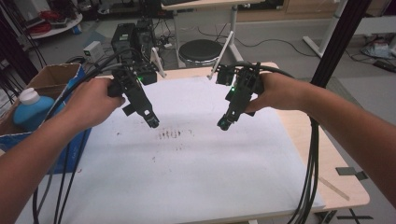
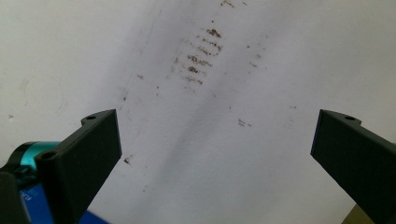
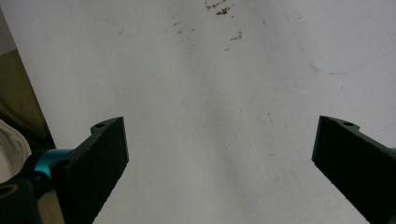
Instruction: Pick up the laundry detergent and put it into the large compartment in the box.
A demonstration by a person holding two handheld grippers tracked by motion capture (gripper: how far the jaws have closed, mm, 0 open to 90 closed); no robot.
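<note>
Big white sheet (image 1: 196, 172) covers most of the wooden table (image 1: 348, 191), with a patch of brown smudges (image 1: 169, 135) near its middle. Both hands hold their tools above it: left gripper (image 1: 152, 122) and right gripper (image 1: 223, 124) hang on either side of the smudges, tips angled inward, jaws spread wide with nothing between them.

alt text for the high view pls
A person holds the left claw and the right claw just above a white mat with brown marks between them. A blue bottle sits in a cardboard box at left.
</note>
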